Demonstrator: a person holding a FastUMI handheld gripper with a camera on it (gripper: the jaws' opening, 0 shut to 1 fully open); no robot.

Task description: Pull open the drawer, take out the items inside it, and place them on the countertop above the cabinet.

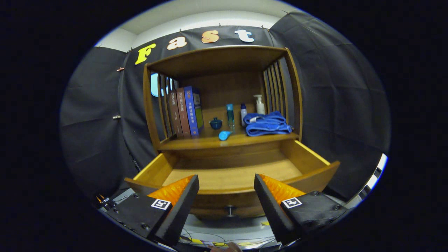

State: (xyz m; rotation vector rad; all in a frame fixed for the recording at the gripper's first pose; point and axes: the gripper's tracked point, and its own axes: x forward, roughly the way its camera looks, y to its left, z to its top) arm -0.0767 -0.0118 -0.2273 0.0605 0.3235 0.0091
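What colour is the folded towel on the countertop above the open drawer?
Blue. The towel lies at the countertop's right end, clearest in the gripper view; the open gripper hovers before the drawer.

this is a staged recording booth dressed as a home corner, not a lived-in room. black cloth [94, 115] is clipped up as walls around a single wooden cabinet [224, 115], with a plain white wall [210, 15] showing above the cloth. household props sit on the countertop [210, 141]: upright books [184, 112], a small blue lidded pot [215, 123], bottles [259, 104] and a folded blue towel [267, 123]. loose cables [196, 238] lie on the pale floor below the pulled-out drawer [231, 175].
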